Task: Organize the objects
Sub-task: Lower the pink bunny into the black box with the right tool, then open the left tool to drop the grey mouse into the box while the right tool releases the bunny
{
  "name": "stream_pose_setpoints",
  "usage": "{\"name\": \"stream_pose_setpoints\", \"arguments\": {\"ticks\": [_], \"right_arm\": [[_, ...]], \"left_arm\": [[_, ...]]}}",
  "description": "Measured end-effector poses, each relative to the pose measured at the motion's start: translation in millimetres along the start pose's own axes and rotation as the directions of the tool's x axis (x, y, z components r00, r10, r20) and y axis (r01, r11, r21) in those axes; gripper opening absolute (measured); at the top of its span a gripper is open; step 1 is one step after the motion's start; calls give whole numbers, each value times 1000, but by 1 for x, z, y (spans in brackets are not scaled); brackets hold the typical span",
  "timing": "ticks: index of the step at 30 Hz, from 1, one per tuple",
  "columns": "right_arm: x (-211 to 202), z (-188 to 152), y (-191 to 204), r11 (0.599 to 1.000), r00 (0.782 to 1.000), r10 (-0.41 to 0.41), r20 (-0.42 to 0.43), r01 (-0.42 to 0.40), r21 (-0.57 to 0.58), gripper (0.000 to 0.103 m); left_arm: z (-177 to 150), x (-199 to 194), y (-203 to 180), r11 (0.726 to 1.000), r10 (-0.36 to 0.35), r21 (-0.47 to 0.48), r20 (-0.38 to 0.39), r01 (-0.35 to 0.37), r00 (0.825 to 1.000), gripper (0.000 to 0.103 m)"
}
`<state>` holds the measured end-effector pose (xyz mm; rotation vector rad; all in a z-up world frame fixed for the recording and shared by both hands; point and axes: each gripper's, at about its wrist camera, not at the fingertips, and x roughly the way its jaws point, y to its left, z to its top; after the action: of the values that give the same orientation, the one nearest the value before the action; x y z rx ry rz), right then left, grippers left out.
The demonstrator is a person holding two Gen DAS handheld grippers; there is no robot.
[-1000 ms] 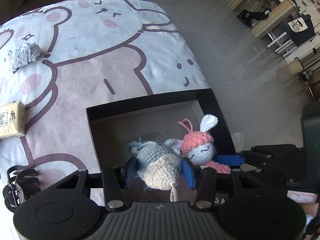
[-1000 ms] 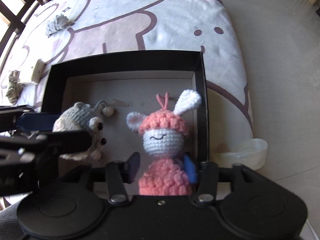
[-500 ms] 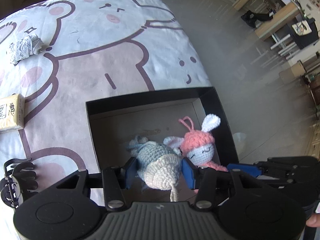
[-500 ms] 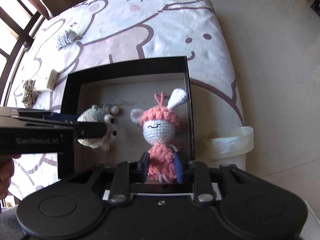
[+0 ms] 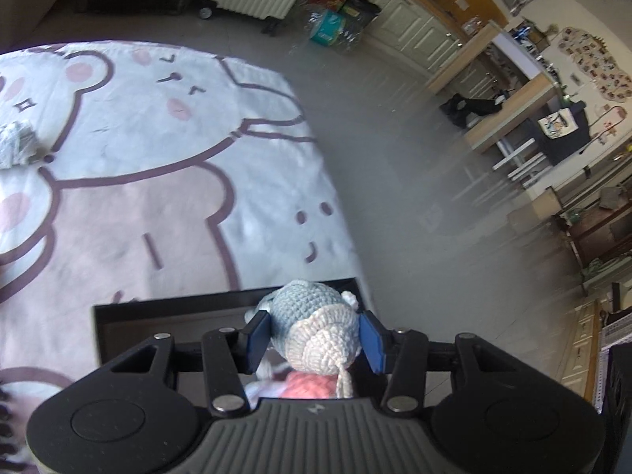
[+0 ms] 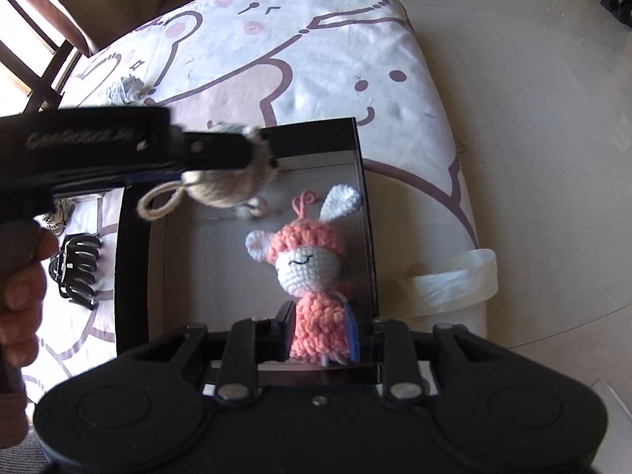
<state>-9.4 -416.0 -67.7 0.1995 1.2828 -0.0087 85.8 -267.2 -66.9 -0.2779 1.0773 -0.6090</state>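
A pale bedspread (image 6: 335,51) printed with cartoon bears fills the upper half of the right wrist view, and on it lies a shallow black box (image 6: 365,213), its far wall across mid-frame. The left gripper (image 5: 314,337) is clenched on a grey-and-cream crochet toy (image 5: 316,330), held in the air above the box; from the right wrist view this toy (image 6: 233,185) hangs at centre left, its loop cord dangling. The right gripper (image 6: 322,335) grasps the pink body of a crochet bunny (image 6: 306,260) at lower centre, the bunny's head inside the box near its right wall; whether its base rests on the box floor cannot be told. A black hair claw (image 6: 77,270) sits on the bedspread at the left edge, just outside the box.

The step in hand appears to be handling the two toys over the box, either lifting them out or putting them in. The next move likely calls for carrying each toy clear of the walls without the dangling cord snagging.
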Motion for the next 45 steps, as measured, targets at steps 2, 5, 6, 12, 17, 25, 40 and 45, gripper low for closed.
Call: {"name": "stream_pose_setpoints", "arguments": {"ticks": [2, 5, 6, 12, 17, 25, 40, 45], "right_arm": [[-1, 0, 0, 1000, 1000, -3, 3, 3, -2, 28], [-3, 1, -4, 1000, 1000, 12, 19, -12, 22, 28], [-3, 1, -5, 1000, 1000, 15, 24, -15, 27, 28], [-6, 2, -2, 1000, 999, 21, 32, -21, 23, 28], [-6, 2, -2, 1000, 999, 18, 29, -18, 18, 28], [-7, 2, -2, 999, 999, 22, 34, -23, 25, 29], [-4, 4, 10, 995, 998, 58, 40, -61, 84, 26], [-15, 3, 11, 993, 997, 9, 80, -19, 114, 31]], "left_arm": [[1, 7, -8, 1000, 5, 29, 9, -5, 1000, 50], [1, 23, -13, 997, 31, 68, -6, -30, 1000, 50], [0, 29, -13, 996, 38, 79, -20, -36, 999, 50], [-7, 57, -12, 990, 77, 121, -90, -66, 993, 55], [0, 50, 9, 999, 49, -8, -97, -50, 994, 67], [6, 30, 27, 992, 33, -117, -98, -45, 995, 64], [-1, -11, 5, 963, 243, 145, -91, -229, 966, 61], [1, -29, 4, 953, 273, 159, -78, -259, 959, 60]]}}
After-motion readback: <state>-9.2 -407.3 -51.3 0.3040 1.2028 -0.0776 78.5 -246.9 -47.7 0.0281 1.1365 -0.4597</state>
